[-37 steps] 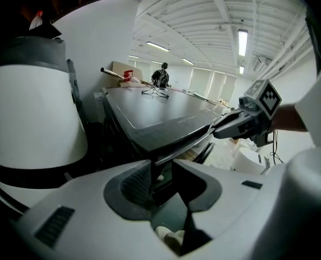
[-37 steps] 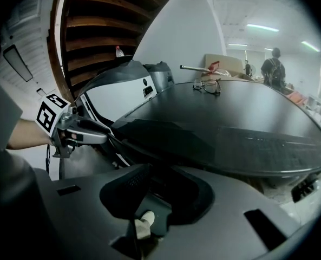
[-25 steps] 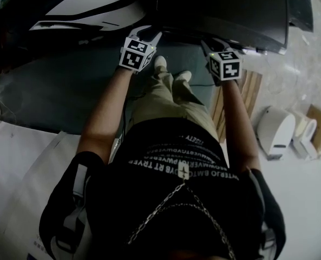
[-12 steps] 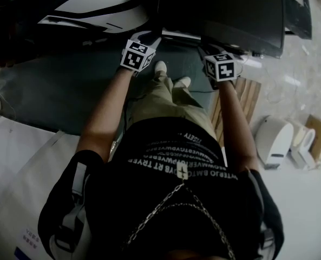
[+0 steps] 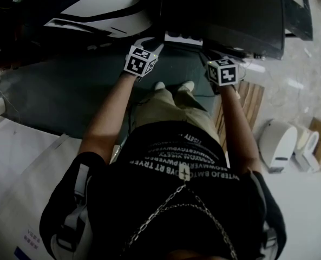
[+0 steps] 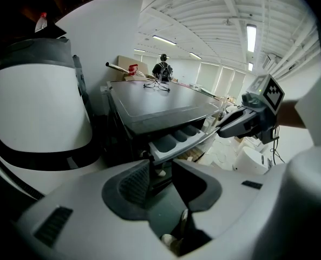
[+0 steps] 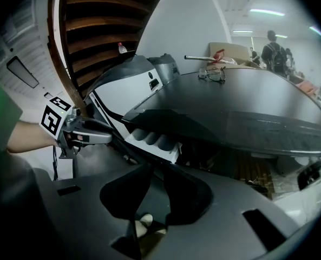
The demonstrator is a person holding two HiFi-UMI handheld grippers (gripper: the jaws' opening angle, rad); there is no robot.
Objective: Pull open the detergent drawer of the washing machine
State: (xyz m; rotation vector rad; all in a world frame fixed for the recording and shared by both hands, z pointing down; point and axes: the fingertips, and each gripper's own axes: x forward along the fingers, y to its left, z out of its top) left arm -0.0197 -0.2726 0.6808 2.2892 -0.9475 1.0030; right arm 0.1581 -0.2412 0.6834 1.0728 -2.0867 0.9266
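While the drawer (image 5: 183, 38) stood partly out of the washer (image 5: 230, 15), between the two grippers: grip and contents noted.

The left gripper (image 6: 159, 166) had its jaws pinched on what looked like the drawer's left front corner, though the contact itself was dim. The right gripper (image 7: 157, 169) sat just near of the drawer's right end, with its jaws a narrow slit apart and nothing in it. Judged: a light, stiff plastic tray on slides, smooth-faced, so likely to slip from a shallow pinch and to bind if pulled skew. Best hold is the front lip at mid-width, pulled straight toward the near side. The compartments (image 6: 176, 138) showed bare grey, with no powder or liquid visible.
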